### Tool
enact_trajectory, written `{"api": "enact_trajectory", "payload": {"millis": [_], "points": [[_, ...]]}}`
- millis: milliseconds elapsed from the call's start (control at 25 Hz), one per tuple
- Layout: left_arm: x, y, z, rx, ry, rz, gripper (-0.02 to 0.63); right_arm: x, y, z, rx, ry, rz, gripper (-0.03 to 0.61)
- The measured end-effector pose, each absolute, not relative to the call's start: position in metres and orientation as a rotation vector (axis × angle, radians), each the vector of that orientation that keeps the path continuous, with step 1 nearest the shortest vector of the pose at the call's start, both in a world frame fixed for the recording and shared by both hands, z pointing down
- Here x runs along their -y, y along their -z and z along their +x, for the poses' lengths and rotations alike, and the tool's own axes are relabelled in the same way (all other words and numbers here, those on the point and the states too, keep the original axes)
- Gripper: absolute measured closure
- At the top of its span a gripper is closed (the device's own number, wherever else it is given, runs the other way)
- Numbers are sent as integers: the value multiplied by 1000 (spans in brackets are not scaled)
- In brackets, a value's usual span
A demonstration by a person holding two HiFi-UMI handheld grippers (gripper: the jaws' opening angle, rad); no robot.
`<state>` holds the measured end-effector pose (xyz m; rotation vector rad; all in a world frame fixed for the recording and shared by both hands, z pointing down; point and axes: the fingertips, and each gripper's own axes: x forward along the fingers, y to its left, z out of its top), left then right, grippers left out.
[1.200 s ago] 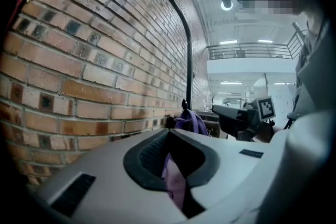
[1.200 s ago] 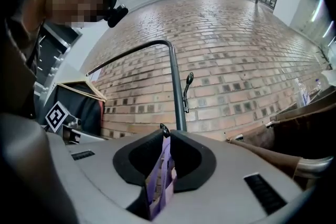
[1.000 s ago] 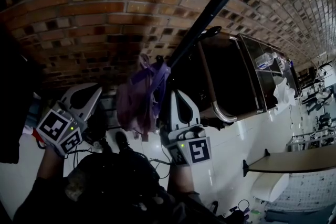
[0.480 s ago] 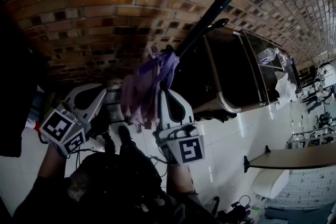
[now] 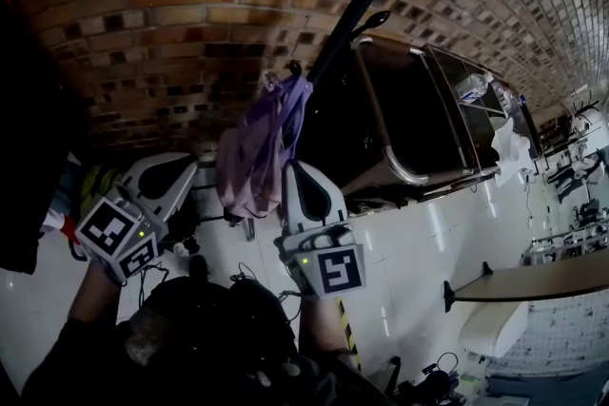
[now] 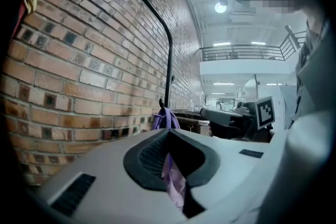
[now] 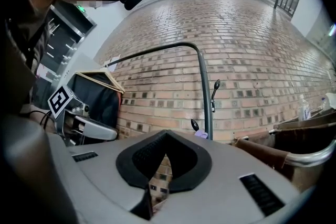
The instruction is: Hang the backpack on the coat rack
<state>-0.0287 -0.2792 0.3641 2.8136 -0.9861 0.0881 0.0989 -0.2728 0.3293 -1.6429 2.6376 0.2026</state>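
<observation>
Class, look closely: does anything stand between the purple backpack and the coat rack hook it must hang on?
Nothing visible does: straps of the backpack already sit at the hook on the coat rack.

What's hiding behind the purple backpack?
A brick wall and the coat rack's black pole stand behind the backpack. The pole's lower part and the bricks straight behind are covered.
</observation>
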Motion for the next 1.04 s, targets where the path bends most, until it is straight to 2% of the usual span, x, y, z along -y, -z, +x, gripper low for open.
{"api": "enact_trajectory", "payload": {"millis": [1040], "points": [[47, -360, 61, 1249, -76, 2717, 577, 57, -351, 188, -2849, -124, -1390, 583]]}}
